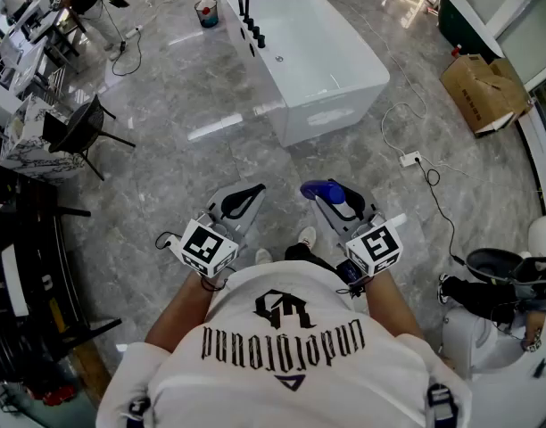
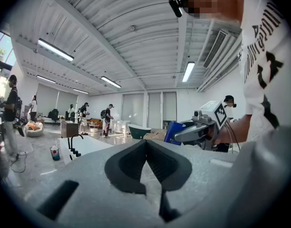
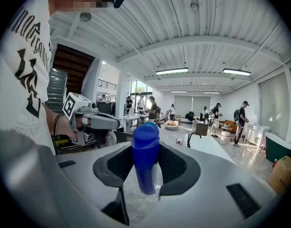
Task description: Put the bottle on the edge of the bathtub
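A blue bottle (image 1: 325, 190) stands upright between the jaws of my right gripper (image 1: 334, 199), which is shut on it, held at waist height above the grey floor. In the right gripper view the bottle (image 3: 145, 160) fills the gap between the dark pads. My left gripper (image 1: 246, 196) is beside it, shut, with nothing in it; its pads (image 2: 131, 163) meet at the tips. The white bathtub (image 1: 335, 119) stands well ahead of both grippers, with a black faucet (image 1: 255, 7) on its far left rim. From the left gripper view the bottle (image 2: 174, 131) and tub (image 2: 88, 146) also show.
A cardboard box (image 1: 483, 92) lies right of the tub, and a power strip (image 1: 410, 159) with its cable lies on the floor between. A small cup (image 1: 206, 12) sits beyond the tub's left end. A black chair (image 1: 81, 132) and desks line the left. People stand in the background.
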{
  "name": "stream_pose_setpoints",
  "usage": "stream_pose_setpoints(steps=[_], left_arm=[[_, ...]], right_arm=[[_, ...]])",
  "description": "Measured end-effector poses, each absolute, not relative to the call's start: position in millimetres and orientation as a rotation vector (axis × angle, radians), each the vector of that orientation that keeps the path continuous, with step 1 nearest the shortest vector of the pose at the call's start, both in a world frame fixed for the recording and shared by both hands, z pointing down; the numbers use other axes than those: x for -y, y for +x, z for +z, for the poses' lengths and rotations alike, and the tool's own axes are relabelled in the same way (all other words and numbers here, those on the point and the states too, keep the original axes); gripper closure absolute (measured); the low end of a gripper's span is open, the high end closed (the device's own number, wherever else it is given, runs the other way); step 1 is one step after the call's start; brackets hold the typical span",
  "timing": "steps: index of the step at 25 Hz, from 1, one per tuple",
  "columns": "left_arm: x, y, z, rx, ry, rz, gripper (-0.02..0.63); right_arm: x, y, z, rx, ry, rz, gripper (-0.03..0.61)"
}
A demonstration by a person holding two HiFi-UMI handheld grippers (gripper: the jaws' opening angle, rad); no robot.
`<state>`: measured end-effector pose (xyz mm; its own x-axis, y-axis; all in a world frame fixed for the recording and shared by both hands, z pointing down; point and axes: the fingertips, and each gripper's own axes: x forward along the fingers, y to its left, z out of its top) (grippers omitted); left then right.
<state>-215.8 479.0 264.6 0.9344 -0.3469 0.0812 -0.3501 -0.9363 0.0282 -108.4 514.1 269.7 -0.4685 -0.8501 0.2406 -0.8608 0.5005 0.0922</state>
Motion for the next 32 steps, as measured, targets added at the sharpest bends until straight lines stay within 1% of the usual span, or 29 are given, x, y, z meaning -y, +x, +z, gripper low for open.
stream_pose_setpoints(steps=[6, 14, 25, 32], left_arm=[[-469, -208, 270, 0.567, 3.047, 0.125, 0.598], [-451, -174, 273, 0.577, 3.033, 0.156, 0.598], [-401, -76, 273, 0.655, 3.021, 0.227, 0.598], [-377, -42, 284, 0.725, 2.969, 0.239, 0.598]], right_arm=[[-506, -98, 278, 2.488, 1.465, 0.076, 0.422], [-487, -65, 284, 2.5, 1.45, 0.096, 0.422], [-441, 30, 285, 2.58, 1.395, 0.127, 0.422], [-423, 74, 288, 2.593, 1.361, 0.154, 0.42]])
